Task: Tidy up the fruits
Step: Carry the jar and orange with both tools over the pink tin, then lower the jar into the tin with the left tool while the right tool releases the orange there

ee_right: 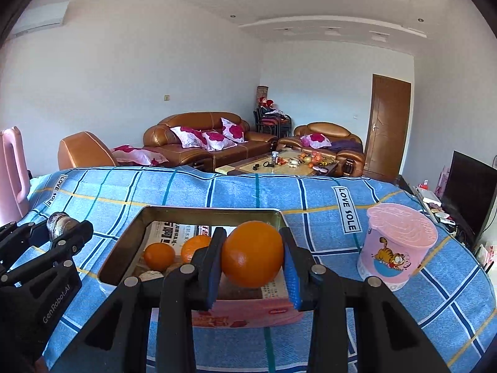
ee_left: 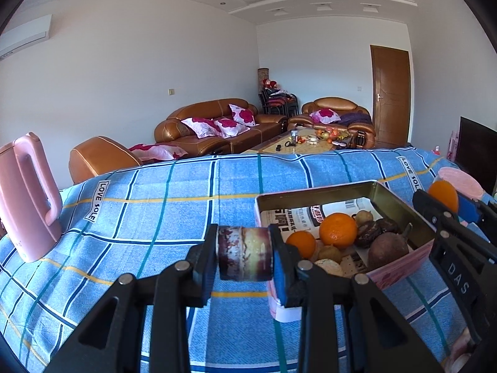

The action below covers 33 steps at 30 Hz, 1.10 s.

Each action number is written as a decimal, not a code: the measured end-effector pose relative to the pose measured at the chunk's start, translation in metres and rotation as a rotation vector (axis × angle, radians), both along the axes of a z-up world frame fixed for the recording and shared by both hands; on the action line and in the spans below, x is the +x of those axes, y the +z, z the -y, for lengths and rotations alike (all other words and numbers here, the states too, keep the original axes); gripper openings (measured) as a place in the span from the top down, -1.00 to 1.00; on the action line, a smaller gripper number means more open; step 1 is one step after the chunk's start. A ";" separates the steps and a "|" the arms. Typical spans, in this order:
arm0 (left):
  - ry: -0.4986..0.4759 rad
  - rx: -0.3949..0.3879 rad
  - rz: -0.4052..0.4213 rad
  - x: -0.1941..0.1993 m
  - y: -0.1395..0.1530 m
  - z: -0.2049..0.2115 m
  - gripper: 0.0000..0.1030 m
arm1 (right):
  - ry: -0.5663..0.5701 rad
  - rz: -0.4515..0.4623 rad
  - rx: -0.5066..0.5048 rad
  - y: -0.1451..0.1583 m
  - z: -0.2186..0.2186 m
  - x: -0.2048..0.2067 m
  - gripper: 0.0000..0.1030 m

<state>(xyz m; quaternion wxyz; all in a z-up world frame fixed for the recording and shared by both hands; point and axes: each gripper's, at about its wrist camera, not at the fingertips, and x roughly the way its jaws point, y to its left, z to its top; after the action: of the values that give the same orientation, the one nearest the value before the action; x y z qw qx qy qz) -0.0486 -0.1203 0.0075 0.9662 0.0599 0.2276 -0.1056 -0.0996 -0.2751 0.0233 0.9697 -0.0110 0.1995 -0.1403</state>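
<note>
Tin mid-table w/ oranges in it, cup right, kettle left

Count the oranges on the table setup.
3: one orange clamped in the right gripper, two oranges in the tin tray. More may hide behind the gripper.

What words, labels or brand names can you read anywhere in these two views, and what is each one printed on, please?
"LOVE SOLE": white labels on the blue checked cloth.
"GenRobot.AI": body of the left tool.
"DAS": body of the right tool.
Newspaper lining the tin: print not legible.
Pink cup: cartoon cat, no readable words.
</note>
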 end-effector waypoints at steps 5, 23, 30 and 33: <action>-0.026 -0.013 -0.009 0.002 0.000 0.010 0.37 | -0.036 0.001 -0.001 0.001 0.020 -0.001 0.29; -0.099 -0.039 -0.041 0.025 -0.001 0.064 0.37 | -0.158 -0.016 0.014 0.003 0.049 0.007 0.29; -0.075 -0.053 -0.076 0.043 -0.004 0.063 0.37 | -0.166 -0.052 0.027 0.000 0.052 0.024 0.29; -0.072 -0.055 -0.090 0.051 -0.005 0.063 0.37 | -0.160 -0.067 0.011 -0.001 0.048 0.037 0.29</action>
<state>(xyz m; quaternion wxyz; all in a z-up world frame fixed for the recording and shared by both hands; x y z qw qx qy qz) 0.0024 -0.1832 0.0026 0.9518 0.0364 0.2658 -0.1489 -0.0630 -0.3234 0.0227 0.9483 0.0057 0.2327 -0.2156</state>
